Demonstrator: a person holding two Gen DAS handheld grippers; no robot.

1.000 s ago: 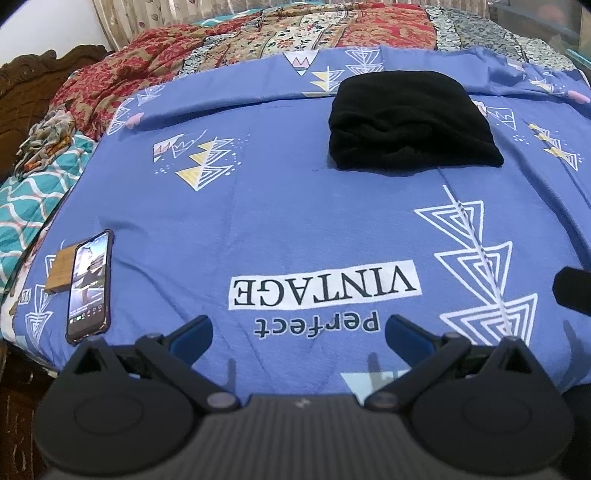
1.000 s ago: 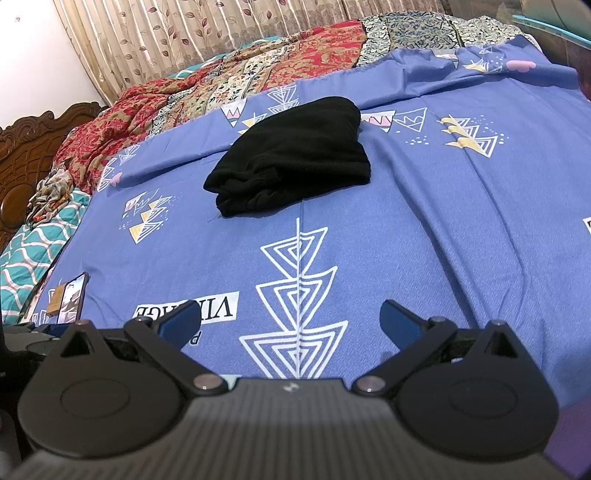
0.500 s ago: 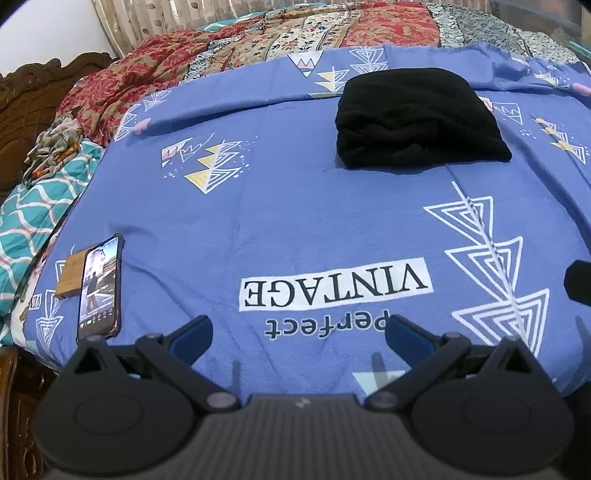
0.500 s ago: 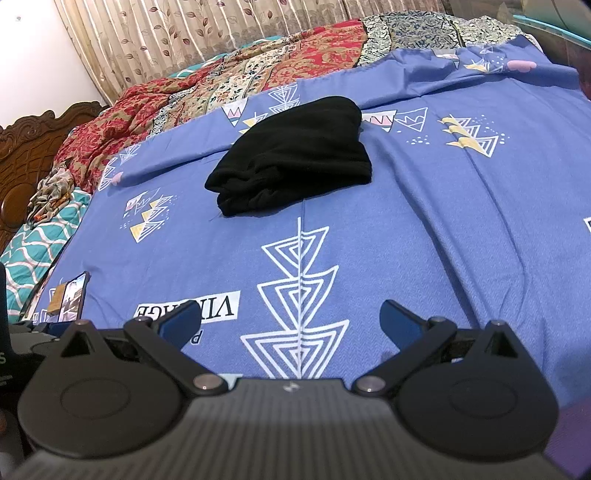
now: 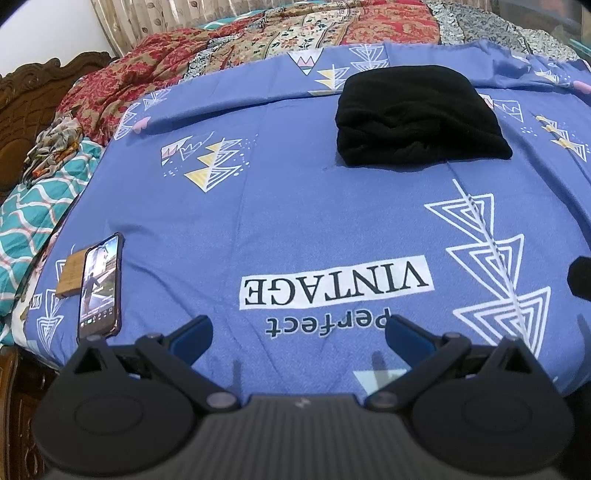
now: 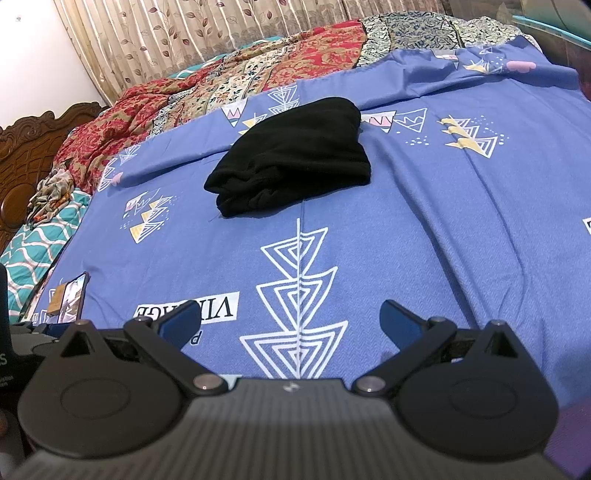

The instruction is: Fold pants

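Bed spread with a blue sheet (image 5: 295, 206) printed with white triangles and "perfect VINTAGE". Black pants (image 5: 417, 118) folded into a bundle at 1 o'clock in the left wrist view, flat on the sheet. Phone (image 5: 99, 288) at 9 o'clock near the edge, overlapping a brown card (image 5: 71, 273). Patterned red quilt (image 5: 295, 29) at 12 o'clock; teal quilt (image 5: 33, 210) at 10 o'clock.

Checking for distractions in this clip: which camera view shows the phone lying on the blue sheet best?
The left wrist view: the dark-cased phone with its lit screen lies whole near the blue printed bedsheet's left edge. The right wrist view shows only a small, foreshortened part of it, its lower end cut off by the claw's body.
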